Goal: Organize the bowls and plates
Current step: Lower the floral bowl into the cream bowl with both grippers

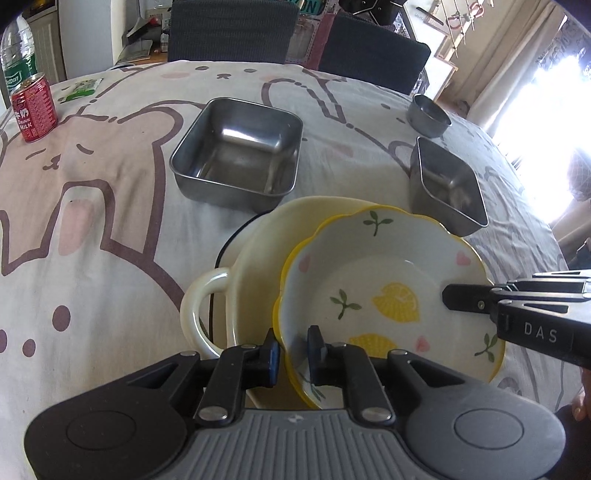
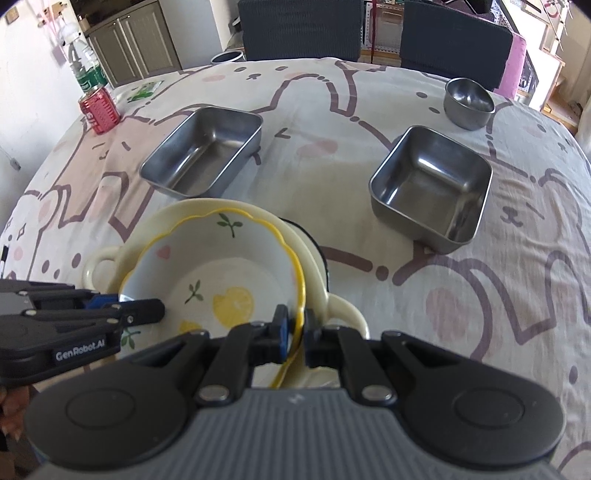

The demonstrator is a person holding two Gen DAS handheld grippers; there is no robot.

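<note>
A white scalloped bowl with a yellow rim and lemon print (image 1: 388,280) (image 2: 229,266) rests tilted inside a cream two-handled bowl (image 1: 258,236) (image 2: 177,214). Under the cream bowl shows a dark-rimmed dish (image 2: 319,254). My left gripper (image 1: 293,350) straddles the lemon bowl's near rim; its jaws stand slightly apart and only the outer pad touches the rim. My right gripper (image 2: 295,325) is shut on the opposite side of the same rim, and it enters the left wrist view from the right (image 1: 448,295). The left gripper (image 2: 147,312) reaches in from the left in the right wrist view.
On the cartoon-print tablecloth (image 1: 110,221) beyond the bowls stand a large square steel tray (image 1: 236,155) (image 2: 207,147), a smaller square steel tray (image 1: 447,188) (image 2: 432,188) and a round steel bowl (image 1: 428,114) (image 2: 469,103). A red can (image 1: 33,110) and a water bottle (image 1: 16,51) stand far left. Chairs (image 1: 232,29) line the far edge.
</note>
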